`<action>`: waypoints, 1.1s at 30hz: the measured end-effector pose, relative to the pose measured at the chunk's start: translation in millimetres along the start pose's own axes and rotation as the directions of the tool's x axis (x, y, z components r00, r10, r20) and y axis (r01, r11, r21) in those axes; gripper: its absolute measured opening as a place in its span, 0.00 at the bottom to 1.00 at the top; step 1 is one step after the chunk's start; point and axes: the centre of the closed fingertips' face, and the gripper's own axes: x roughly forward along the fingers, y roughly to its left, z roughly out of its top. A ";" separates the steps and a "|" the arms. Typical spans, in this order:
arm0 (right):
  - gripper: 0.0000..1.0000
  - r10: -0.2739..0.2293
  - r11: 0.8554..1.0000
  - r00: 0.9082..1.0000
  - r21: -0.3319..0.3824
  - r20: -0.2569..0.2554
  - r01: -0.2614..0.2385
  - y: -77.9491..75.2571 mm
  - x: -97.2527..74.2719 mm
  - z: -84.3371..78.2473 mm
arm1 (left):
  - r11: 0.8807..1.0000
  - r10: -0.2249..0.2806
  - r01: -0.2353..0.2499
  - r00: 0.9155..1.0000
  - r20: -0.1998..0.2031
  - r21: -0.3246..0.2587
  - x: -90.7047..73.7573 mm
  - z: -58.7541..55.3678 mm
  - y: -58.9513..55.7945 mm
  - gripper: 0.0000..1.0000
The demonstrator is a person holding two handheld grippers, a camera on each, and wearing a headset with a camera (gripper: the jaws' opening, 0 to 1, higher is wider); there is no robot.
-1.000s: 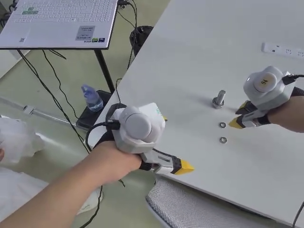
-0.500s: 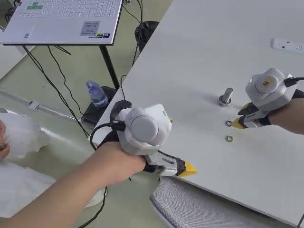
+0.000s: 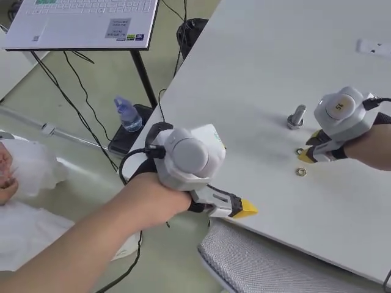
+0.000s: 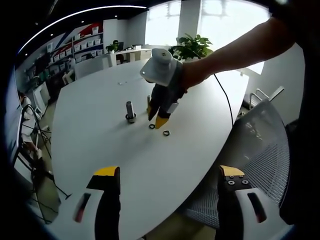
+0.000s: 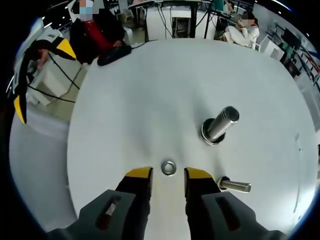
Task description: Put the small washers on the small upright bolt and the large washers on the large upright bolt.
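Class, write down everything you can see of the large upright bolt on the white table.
The large bolt is silvery metal, a plain round shank with a flat top end. It stands upright on a wider ringed base; whether that ring is its head or a washer is unclear. It rests on the white table and touches nothing else. A loose washer lies apart from it, just ahead of the open right claw.

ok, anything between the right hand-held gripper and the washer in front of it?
Nothing visible. The washer lies on bare table right at the tips of the right hand-held gripper, whose jaws are open. The upright bolt stands beyond, off to one side.
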 end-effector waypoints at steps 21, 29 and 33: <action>0.23 -0.032 0.999 0.999 -0.029 -0.031 0.031 -0.7 3.2 -4.5 | 1.000 0.011 -0.011 1.000 0.004 0.000 -2.9 -2.7 1.0 0.80; 0.20 -0.039 0.999 0.998 -0.015 -0.041 0.038 -1.4 4.1 -3.6 | 1.000 0.008 -0.008 1.000 0.006 0.003 -3.0 -1.5 0.3 0.79; 0.19 -0.045 0.999 0.998 -0.003 -0.040 0.045 -2.2 4.4 -3.1 | 1.000 0.007 -0.007 1.000 0.000 0.004 -3.1 -3.7 -0.6 0.78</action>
